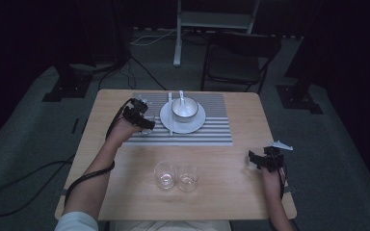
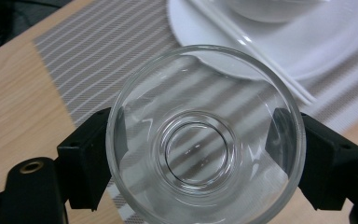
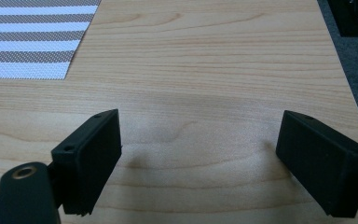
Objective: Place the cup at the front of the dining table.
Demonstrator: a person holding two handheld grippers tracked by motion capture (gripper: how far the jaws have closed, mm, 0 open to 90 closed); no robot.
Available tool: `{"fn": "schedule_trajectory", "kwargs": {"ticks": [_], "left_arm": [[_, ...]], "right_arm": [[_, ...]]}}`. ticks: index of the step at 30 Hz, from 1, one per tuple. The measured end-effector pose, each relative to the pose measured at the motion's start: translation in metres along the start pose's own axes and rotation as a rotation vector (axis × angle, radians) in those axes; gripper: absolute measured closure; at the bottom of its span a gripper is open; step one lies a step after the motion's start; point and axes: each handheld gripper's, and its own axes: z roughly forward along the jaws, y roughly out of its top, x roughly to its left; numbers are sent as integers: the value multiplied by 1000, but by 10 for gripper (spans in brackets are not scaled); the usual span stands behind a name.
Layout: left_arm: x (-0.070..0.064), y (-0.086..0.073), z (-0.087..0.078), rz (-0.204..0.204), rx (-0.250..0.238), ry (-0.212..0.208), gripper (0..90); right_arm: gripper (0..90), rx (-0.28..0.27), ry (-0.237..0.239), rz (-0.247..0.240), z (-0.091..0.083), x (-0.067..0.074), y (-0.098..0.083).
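Item: clear drinking glass (image 2: 205,140), pinched at its sides by my left gripper (image 1: 142,113), held over the striped placemat's (image 1: 212,130) left part, just beside the white plate (image 1: 195,126) with chopsticks (image 1: 170,113). I'd lower it level, clear of the plate rim. Right gripper (image 3: 200,163): jaws spread, empty, over bare wooden table (image 1: 221,192). Two glasses (image 1: 176,175) wait nearby.

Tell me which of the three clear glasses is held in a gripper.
The glass over the striped placemat, left of the white plate: the left gripper clamps its sides. The two other glasses stand free on the table's near edge.
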Motion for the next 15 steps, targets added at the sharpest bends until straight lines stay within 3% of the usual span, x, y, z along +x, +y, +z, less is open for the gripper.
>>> {"fn": "schedule_trajectory", "kwargs": {"ticks": [15], "left_arm": [[18, 22, 25, -71, 23, 91, 184]], "right_arm": [[135, -1, 1, 0, 0, 0, 0]]}}
